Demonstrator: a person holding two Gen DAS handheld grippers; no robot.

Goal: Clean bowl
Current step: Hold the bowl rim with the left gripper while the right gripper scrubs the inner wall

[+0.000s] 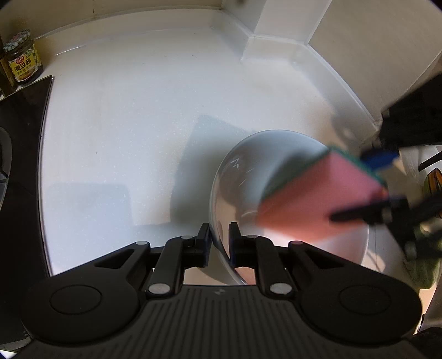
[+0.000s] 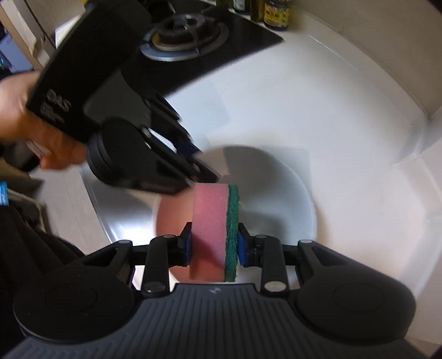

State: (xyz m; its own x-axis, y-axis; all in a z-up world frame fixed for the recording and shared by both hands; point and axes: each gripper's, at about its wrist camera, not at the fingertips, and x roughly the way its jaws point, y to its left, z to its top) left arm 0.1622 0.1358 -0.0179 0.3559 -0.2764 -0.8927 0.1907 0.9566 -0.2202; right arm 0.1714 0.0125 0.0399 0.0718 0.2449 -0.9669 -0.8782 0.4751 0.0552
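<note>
A white bowl sits tilted on the white counter; my left gripper is shut on its near rim. My right gripper is shut on a pink sponge with a green scouring layer. The sponge reaches into the bowl from the right in the left wrist view, blurred by motion. In the right wrist view the bowl lies just beyond the sponge, and the left gripper grips its left rim, held by a hand.
A gas hob lies beyond the bowl, with sauce jars behind it; one jar shows in the left wrist view. The white counter ends at a wall corner. A metal surface lies left of the bowl.
</note>
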